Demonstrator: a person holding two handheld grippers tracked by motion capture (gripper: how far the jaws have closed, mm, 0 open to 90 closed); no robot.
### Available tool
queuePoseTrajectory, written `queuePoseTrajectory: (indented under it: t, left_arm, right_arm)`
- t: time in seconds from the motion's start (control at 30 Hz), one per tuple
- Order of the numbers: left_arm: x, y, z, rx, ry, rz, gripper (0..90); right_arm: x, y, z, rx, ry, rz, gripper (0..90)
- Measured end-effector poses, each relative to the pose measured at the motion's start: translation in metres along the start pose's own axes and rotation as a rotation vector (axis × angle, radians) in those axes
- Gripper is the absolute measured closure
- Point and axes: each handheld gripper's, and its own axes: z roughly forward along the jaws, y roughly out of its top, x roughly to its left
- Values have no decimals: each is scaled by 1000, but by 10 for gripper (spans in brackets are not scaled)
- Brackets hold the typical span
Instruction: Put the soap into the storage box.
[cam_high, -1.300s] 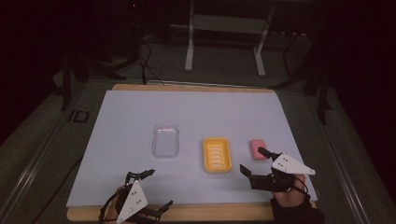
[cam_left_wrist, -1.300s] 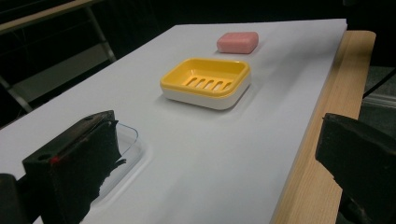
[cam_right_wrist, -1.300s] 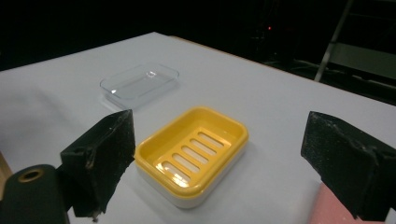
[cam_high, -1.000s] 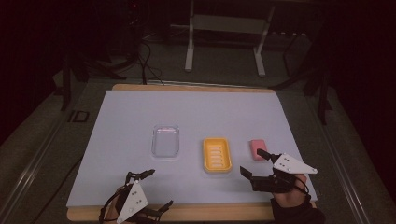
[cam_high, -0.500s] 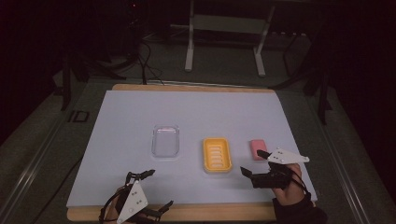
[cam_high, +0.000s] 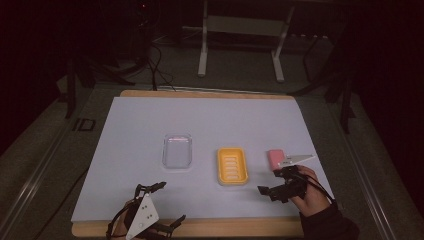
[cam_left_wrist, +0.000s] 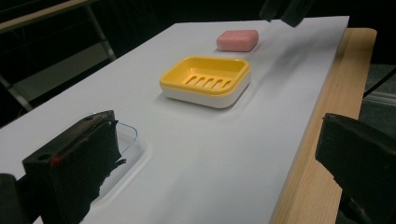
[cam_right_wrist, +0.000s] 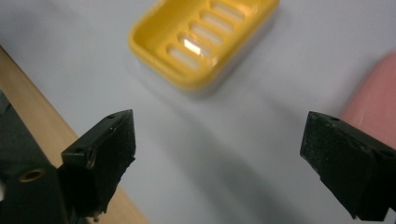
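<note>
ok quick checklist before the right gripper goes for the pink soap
1. Right gripper open: ok, its jaws stand wide apart in the right gripper view.
2. Nothing held between its jaws: ok, white table sheet shows in the gap.
3. Pink soap free to grasp: ok, it lies flat on the sheet, apart from the yellow soap dish.
4. Jaws lined up around the soap: not ok, the soap sits off by one jaw at the view's edge, not between them.
5. Dish empty: ok, its slotted tray is bare.
6. Left gripper out of the way: ok, open at the near edge, by the clear lid.
</note>
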Motion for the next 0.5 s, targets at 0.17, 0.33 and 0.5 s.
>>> queuePoseTrajectory:
  t: [0.17, 0.33, 0.5]
  left_arm:
    - [0, 0, 1, 2, -3, 0, 4]
    - [0, 0, 1, 2, -3, 1, 4]
    - [0, 0, 1, 3, -3, 1, 4]
  right_arm:
    - [-6, 2, 4, 148, -23, 100, 93]
    - [-8, 5, 3, 245, -41, 151, 93]
    - [-10, 6, 5, 378, -73, 193, 93]
